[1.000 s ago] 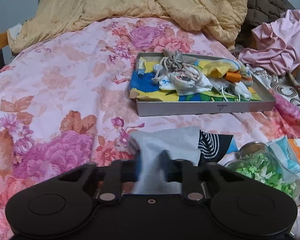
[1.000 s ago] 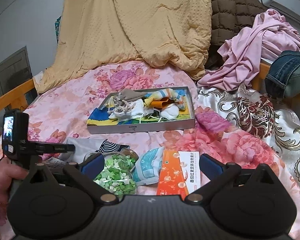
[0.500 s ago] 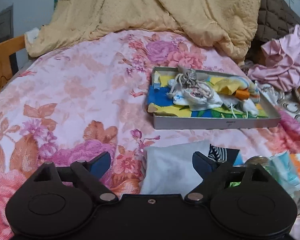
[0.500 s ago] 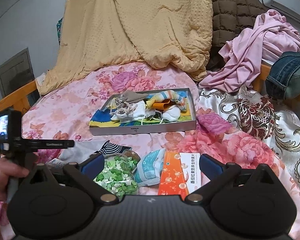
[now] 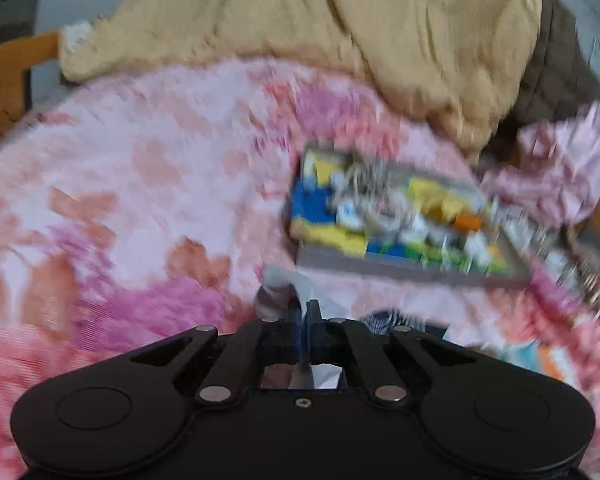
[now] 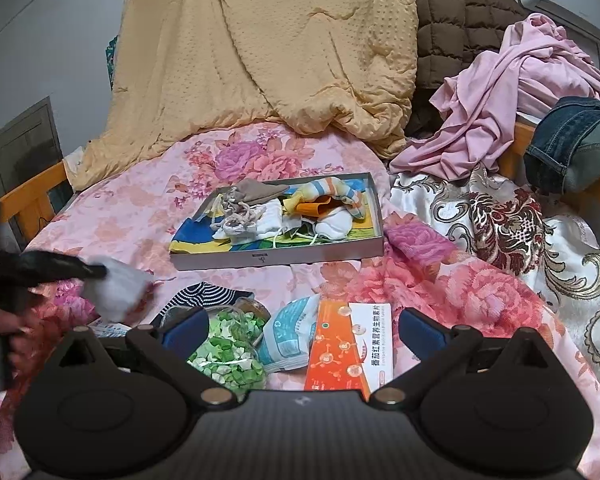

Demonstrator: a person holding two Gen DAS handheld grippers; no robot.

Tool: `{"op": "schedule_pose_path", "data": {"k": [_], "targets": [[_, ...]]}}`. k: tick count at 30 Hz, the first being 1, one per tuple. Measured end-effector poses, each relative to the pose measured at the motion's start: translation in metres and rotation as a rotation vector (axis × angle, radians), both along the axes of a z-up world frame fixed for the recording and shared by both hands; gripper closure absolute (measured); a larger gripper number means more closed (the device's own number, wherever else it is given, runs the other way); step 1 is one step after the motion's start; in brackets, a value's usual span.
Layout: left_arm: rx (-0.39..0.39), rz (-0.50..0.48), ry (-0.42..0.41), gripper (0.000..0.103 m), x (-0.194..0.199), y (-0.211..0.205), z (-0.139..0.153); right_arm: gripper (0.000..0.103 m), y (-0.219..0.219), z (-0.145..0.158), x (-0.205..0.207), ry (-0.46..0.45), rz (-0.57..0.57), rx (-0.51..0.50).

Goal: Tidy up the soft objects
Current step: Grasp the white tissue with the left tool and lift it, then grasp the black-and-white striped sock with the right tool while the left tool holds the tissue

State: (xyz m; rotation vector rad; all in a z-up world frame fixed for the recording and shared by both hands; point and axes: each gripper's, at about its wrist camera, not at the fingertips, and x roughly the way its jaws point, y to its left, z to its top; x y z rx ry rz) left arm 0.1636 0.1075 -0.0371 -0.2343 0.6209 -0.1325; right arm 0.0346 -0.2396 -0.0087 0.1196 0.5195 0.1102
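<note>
My left gripper (image 5: 304, 312) is shut on a white cloth (image 5: 281, 285), which hangs pinched between its jaws above the floral bedspread. The right wrist view shows that left gripper (image 6: 100, 270) at the far left with the white cloth (image 6: 116, 292) dangling from it, a hand on the handle. A grey tray (image 6: 276, 258) on the bed holds socks, masks and a striped cloth; in the blurred left wrist view the tray (image 5: 400, 270) lies ahead to the right. My right gripper (image 6: 300, 332) is open, hovering with nothing gripped.
A black-and-white striped sock (image 6: 208, 294), a jar of green pieces (image 6: 228, 356), a blue-white packet (image 6: 288, 336) and an orange box (image 6: 348, 348) lie in front of the right gripper. A yellow blanket (image 6: 268, 52), pink clothes (image 6: 512, 96) and jeans (image 6: 572, 140) are piled behind.
The left gripper opened over the white cloth, then shut on it and lifted it off the bedspread, swinging so its view blurs. The right gripper stayed put.
</note>
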Motion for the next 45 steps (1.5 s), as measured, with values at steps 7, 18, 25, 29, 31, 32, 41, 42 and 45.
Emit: {"op": "schedule_pose_path", "data": {"k": [7, 18, 25, 29, 31, 32, 41, 42, 45], "targets": [[-0.080, 0.059, -0.085, 0.102, -0.039, 0.036, 0.045, 0.000, 0.020, 0.004, 0.028, -0.019, 0.073, -0.018], [-0.097, 0.043, -0.124, 0.102, -0.066, 0.033, 0.056, 0.000, 0.016, 0.022, 0.068, -0.055, 0.091, -0.108], [-0.109, 0.000, -0.137, 0.102, -0.066, 0.019, 0.057, 0.000, -0.016, 0.010, 0.067, 0.004, 0.034, -0.139], [-0.120, -0.012, -0.144, 0.102, -0.066, 0.015, 0.058, 0.000, -0.020, 0.010, 0.069, 0.020, 0.040, -0.146], [-0.125, -0.015, -0.143, 0.102, -0.066, 0.015, 0.058, 0.000, -0.021, 0.007, 0.069, 0.033, 0.041, -0.160], [-0.125, -0.016, -0.143, 0.102, -0.066, 0.015, 0.058, 0.000, -0.024, 0.005, 0.069, 0.039, 0.039, -0.162], [-0.115, -0.024, -0.127, 0.102, -0.066, 0.014, 0.053, 0.000, -0.047, 0.001, 0.072, 0.054, -0.023, -0.154], [-0.113, -0.023, -0.128, 0.102, -0.067, 0.014, 0.053, 0.000, -0.051, 0.002, 0.073, 0.052, -0.030, -0.154], [-0.116, -0.024, -0.126, 0.102, -0.067, 0.013, 0.052, 0.000, -0.059, 0.010, 0.081, 0.035, -0.042, -0.160]]}}
